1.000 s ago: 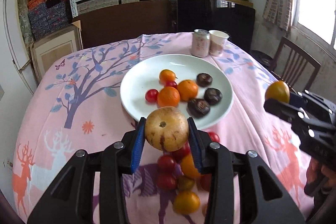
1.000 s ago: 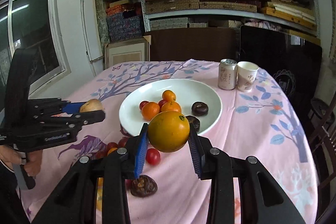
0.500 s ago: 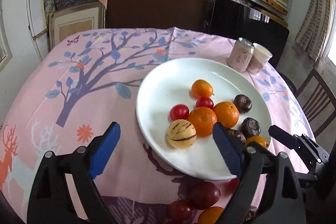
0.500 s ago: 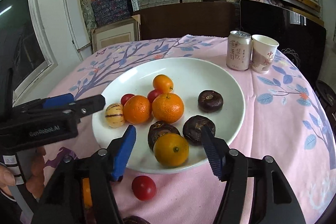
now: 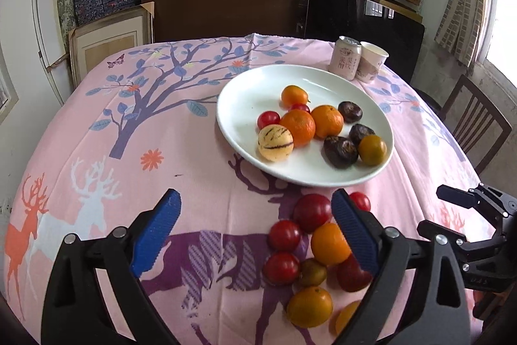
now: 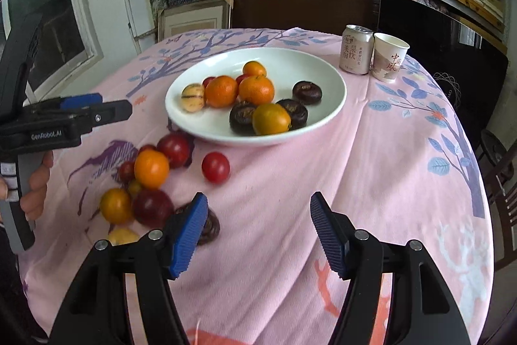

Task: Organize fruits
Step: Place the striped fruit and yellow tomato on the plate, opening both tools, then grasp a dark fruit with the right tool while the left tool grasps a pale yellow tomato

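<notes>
The white plate holds oranges, tomatoes, dark fruits, a striped yellow melon and a yellow-orange citrus. My left gripper hangs over a loose pile of tomatoes and oranges on the pink cloth. Its jaws are opening wide and its pads press on nothing. My right gripper hovers over bare cloth in front of the plate, its jaws opening with nothing between them. A dark fruit lies just behind its left finger.
A drink can and a paper cup stand behind the plate. One tomato lies apart from the pile. A wooden chair is at the table's right; shelves line the back wall.
The left gripper let go of the striped melon and the right let go of the citrus; both now lie on the plate. Both grippers opened and drew back toward the near side.
</notes>
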Tool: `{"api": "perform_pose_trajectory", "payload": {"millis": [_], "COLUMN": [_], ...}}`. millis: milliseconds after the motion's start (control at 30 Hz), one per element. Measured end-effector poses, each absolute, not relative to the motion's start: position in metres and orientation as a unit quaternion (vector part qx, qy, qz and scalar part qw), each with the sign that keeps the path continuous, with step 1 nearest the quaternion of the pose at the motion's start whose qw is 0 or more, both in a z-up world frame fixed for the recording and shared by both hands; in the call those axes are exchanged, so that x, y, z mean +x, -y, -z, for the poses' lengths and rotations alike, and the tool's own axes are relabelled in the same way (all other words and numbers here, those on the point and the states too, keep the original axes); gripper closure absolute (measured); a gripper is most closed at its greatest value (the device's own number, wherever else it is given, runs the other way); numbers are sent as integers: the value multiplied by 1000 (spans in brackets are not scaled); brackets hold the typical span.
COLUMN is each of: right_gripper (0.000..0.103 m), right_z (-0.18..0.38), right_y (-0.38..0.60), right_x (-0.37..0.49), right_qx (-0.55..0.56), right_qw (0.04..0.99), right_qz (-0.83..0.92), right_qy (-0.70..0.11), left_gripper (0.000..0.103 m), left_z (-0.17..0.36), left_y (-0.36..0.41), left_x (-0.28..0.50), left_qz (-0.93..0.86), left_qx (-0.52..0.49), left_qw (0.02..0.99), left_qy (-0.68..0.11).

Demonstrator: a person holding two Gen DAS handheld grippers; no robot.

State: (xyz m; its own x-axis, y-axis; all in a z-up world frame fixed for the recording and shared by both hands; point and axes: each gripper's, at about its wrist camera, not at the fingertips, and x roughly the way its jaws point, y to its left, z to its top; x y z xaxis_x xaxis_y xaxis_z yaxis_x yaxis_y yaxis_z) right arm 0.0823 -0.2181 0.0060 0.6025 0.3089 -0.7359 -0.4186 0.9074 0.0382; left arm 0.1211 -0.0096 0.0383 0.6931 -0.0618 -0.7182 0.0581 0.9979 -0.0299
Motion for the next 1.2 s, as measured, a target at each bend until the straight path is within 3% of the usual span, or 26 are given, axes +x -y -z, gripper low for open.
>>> {"api": "perform_pose_trajectory", "payload": {"millis": [467, 533, 567, 600, 967, 1000, 1067, 1200], "right_gripper": [36, 43, 54, 57, 57, 57, 57, 57], "right_z": [34, 34, 34, 33, 12, 13, 15, 17], "right_y": [163, 164, 164, 164, 218, 222, 232, 244], "right_x": [77, 80, 81, 79, 54, 52, 49, 42], "right_qx": [-141, -131, -126, -125, -61, -57, -47, -33], "right_qw": [858, 858, 859, 859, 884, 885, 886, 889], "right_qz": [-240, -247, -252, -254, -230, -227, -220, -215], "right_qy": [-432, -431, -428, -426, -402, -403, -406, -403], "left_gripper": [10, 11, 11, 11, 11, 13, 27, 30], "left_z": [-19, -18, -18, -18, -3, -2, 4, 9], "left_y": [-1, -2, 0, 3, 67, 71, 78, 88], "left_x": [62, 57, 54, 52, 32, 33, 37, 43], "left_qz": [41, 45, 49, 55, 122, 124, 128, 125], "left_qx": [-5, -12, -12, -10, 51, 48, 41, 30], "left_qw": [905, 903, 903, 902, 883, 880, 871, 866], "left_qy": [-423, -427, -428, -428, -451, -455, -473, -483]}}
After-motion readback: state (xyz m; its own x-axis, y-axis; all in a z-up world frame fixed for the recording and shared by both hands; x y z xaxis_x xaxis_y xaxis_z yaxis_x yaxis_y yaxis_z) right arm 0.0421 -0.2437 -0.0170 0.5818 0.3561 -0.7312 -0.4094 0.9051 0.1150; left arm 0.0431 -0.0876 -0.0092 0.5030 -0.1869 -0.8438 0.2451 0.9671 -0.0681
